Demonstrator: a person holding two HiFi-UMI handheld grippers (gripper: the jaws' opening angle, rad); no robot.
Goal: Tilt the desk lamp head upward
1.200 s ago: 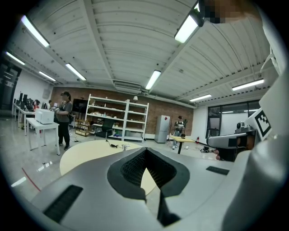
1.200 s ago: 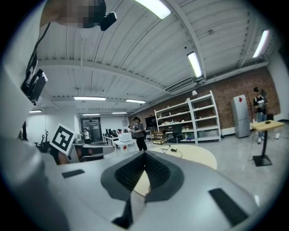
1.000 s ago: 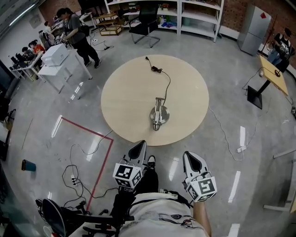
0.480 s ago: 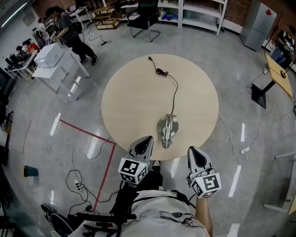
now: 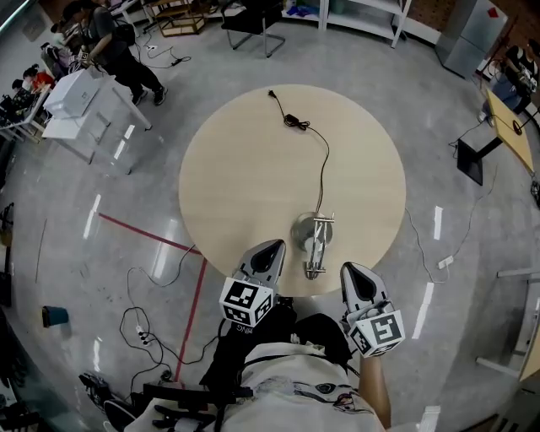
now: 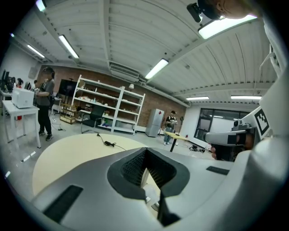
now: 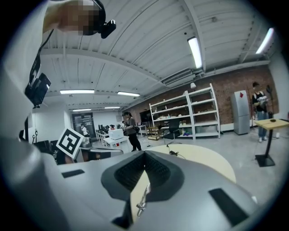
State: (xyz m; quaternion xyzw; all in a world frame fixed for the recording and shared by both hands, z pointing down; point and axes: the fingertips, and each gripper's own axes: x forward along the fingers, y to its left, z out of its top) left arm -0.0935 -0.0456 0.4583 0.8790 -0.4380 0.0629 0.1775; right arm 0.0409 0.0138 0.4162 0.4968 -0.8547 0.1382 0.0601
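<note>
A silver desk lamp (image 5: pixel 314 245) stands near the front edge of the round beige table (image 5: pixel 245 169), its arm folded low over its round base (image 5: pixel 304 228) and its head (image 5: pixel 313 272) pointing toward me. Its black cable (image 5: pixel 324 164) runs to the far side of the table. My left gripper (image 5: pixel 268 246) hovers at the table's edge just left of the lamp, jaws together and holding nothing. My right gripper (image 5: pixel 351 271) is shut and empty, just right of the lamp head, off the table's rim. In the right gripper view the lamp (image 7: pixel 142 200) shows through the slit between the jaws.
A red tape line (image 5: pixel 152 236) and loose cables (image 5: pixel 139 325) lie on the floor at the left. People stand by a white desk (image 5: pixel 72 97) at the far left. A wooden desk (image 5: pixel 506 118) is at the far right. White shelves (image 5: pixel 363 17) line the back.
The table and lamp have come closer in the head view. The lamp now lies between the two gripper tips instead of well ahead of them. Both grippers stay shut.
</note>
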